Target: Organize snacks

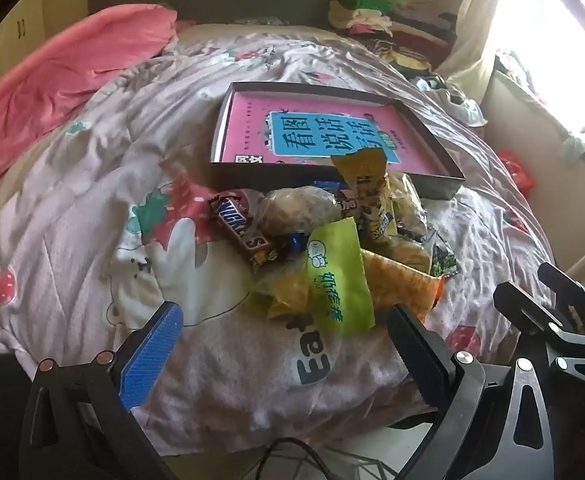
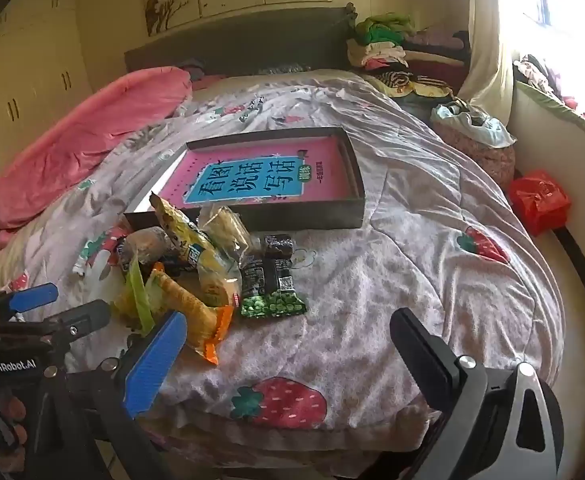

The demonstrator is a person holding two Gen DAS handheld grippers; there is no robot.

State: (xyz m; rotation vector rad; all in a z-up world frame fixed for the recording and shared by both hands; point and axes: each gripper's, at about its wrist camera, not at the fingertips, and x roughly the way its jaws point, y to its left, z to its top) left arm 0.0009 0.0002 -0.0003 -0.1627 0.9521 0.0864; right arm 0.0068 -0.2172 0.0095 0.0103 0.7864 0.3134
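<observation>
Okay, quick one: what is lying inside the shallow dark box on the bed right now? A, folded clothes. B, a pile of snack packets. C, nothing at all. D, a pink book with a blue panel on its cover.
D: the pink book lies flat in the box, while the snack pile sits on the quilt in front of it.

The left gripper [image 1: 286, 334] points downward with its jaws wide apart and empty; the right gripper [image 2: 288, 340] is the same, beside it.

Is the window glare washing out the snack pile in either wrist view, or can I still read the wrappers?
Left wrist: window blown out, snack pile still legible. Right wrist: the same glare at the window, pile clear; fisheye bends the box.
</observation>
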